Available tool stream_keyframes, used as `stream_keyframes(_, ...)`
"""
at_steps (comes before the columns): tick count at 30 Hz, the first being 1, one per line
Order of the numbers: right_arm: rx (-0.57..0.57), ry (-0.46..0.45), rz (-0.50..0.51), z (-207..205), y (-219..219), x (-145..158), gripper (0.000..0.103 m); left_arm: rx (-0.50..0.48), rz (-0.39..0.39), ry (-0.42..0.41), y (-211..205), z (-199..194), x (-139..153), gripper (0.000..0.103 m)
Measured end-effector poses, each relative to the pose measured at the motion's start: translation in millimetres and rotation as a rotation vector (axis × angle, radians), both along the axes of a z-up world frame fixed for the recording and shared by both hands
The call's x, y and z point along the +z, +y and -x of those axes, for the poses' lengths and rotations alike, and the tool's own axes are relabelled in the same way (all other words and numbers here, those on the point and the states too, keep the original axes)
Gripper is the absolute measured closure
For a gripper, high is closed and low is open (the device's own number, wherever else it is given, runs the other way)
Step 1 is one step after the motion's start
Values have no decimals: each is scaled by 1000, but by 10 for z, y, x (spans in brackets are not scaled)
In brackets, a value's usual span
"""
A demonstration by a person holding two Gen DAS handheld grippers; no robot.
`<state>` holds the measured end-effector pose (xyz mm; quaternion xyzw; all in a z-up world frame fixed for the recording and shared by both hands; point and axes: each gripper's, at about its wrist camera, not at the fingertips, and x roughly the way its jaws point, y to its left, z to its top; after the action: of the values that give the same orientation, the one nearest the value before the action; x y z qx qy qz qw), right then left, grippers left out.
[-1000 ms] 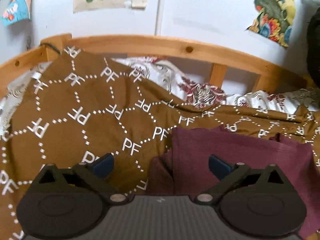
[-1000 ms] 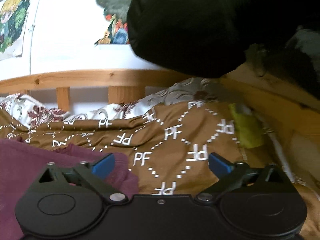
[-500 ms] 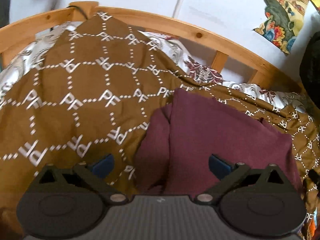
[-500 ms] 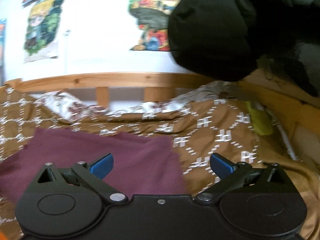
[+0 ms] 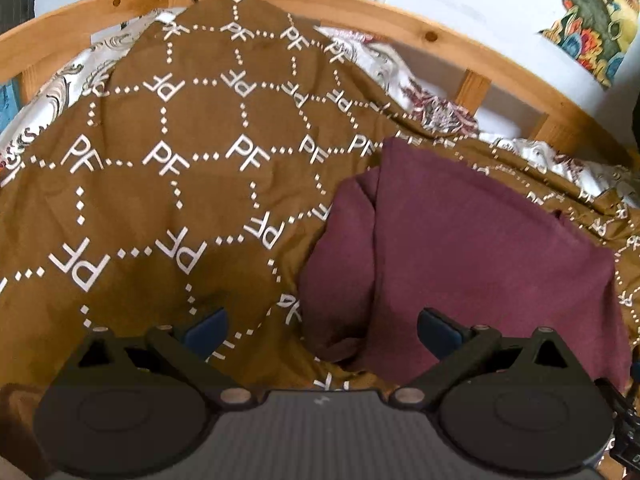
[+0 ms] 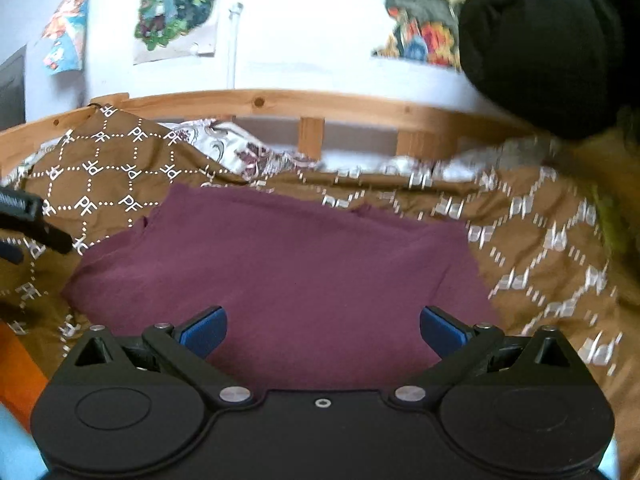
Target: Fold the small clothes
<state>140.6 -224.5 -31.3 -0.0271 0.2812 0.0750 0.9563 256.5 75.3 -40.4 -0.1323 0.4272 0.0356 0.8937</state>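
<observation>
A maroon garment (image 5: 472, 256) lies spread on a brown "PF"-patterned bedspread (image 5: 168, 184), its left sleeve folded under along the left edge. In the right wrist view the garment (image 6: 280, 264) fills the middle. My left gripper (image 5: 322, 326) is open and empty, above the garment's near left edge. My right gripper (image 6: 323, 330) is open and empty, above the garment's near middle. The left gripper's tip (image 6: 28, 220) shows at the left edge of the right wrist view.
A wooden bed rail (image 5: 440, 40) curves along the far side, with a white floral sheet (image 5: 416, 92) under the bedspread. A black padded object (image 6: 552, 40) hangs at the upper right. Posters (image 6: 176, 4) are on the white wall. A yellow-green item (image 6: 608, 220) lies at the right.
Both grippers have lifted and pulled back toward me, bringing more of the maroon garment into view. The right gripper has swung left over the garment. Both stay open.
</observation>
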Motion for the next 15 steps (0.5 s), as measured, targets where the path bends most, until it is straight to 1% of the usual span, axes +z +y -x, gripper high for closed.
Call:
stream_keyframes(3,-8,40,-25,-25,27,-46,1,4,-2,32,3,-47,-73,1)
stream_keyframes(6,-1,49,-23,-42,87,-93,1,11,15,68,37,-112,-156,1)
stream_keyframes(9,-24,48,-27,-102,155,-152,1,33,48,86,82,-186,-219,1)
stream_keyframes(13,-75,18,4,-313,230,-255,1,38,104,103,111,-283,-297,1)
stream_keyframes(15,-94,7,19,-438,250,-318,1,38,116,105,104,-328,-325,1)
